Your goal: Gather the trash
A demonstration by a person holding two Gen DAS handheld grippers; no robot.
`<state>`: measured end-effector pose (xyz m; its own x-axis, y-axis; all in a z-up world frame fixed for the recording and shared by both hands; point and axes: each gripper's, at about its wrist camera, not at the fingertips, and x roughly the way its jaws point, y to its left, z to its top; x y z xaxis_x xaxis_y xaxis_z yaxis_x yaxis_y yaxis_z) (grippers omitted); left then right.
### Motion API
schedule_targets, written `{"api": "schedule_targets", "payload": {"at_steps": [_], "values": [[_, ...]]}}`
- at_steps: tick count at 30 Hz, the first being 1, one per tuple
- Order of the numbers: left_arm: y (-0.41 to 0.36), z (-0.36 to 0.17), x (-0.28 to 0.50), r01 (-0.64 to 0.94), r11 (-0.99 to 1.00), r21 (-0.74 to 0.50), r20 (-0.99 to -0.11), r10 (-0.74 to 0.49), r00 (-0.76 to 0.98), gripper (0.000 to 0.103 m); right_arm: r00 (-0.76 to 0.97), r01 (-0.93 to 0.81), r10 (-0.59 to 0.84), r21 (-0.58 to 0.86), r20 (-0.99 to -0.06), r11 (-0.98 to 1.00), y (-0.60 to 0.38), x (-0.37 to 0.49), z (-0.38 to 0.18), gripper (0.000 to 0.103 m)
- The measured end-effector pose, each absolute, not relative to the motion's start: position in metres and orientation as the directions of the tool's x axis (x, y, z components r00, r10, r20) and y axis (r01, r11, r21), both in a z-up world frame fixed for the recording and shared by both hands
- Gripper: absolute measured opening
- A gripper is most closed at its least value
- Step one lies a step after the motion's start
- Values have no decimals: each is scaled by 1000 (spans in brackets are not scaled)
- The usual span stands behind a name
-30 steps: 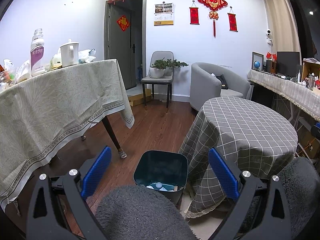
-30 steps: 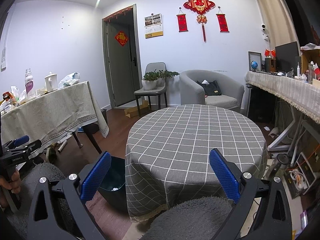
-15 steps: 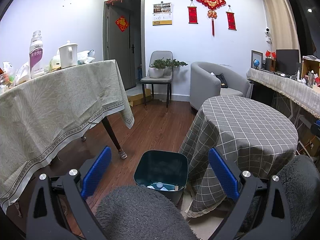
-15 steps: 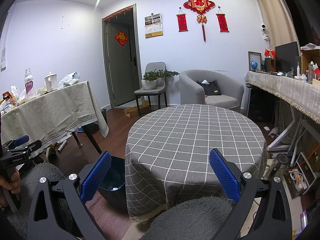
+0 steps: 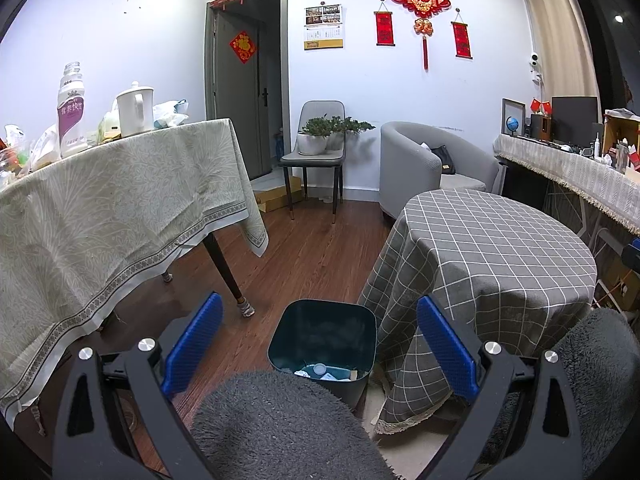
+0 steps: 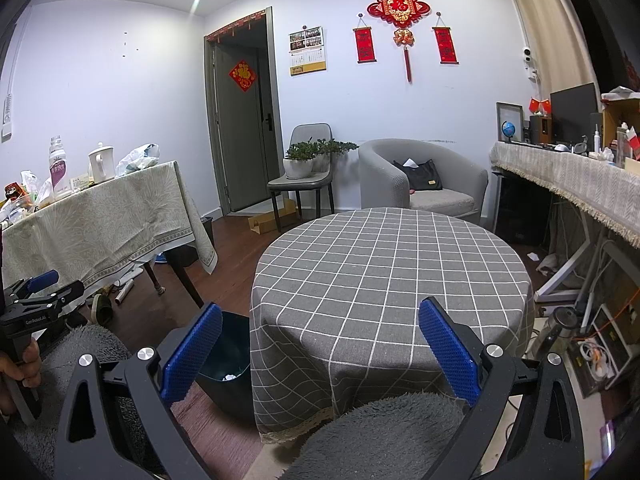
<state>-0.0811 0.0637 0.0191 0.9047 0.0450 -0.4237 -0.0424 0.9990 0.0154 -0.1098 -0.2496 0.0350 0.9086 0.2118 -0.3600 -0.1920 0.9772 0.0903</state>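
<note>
Beside the round grey checked-cloth table (image 5: 492, 248), the dark teal square plastic bin (image 5: 323, 336) sits on the floor holding scraps and a bottle cap, while the left gripper (image 5: 318, 344) and right gripper (image 6: 320, 354) hang spread wide and empty, apparently done dropping.

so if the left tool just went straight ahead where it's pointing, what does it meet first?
Probably the bin: it sits on the floor between the open left tool's fingers, close ahead and slightly below. If the line runs higher, it passes over the bin toward bare floor and the chair. Depth is unclear.
</note>
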Motion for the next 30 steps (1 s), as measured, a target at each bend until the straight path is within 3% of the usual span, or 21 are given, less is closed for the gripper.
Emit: {"api": "schedule_targets", "payload": {"at_steps": [30], "values": [[65, 19, -79, -36, 999, 27, -421, 44, 906, 99, 909, -191, 210, 88, -361, 978, -248, -110, 36, 100]]}}
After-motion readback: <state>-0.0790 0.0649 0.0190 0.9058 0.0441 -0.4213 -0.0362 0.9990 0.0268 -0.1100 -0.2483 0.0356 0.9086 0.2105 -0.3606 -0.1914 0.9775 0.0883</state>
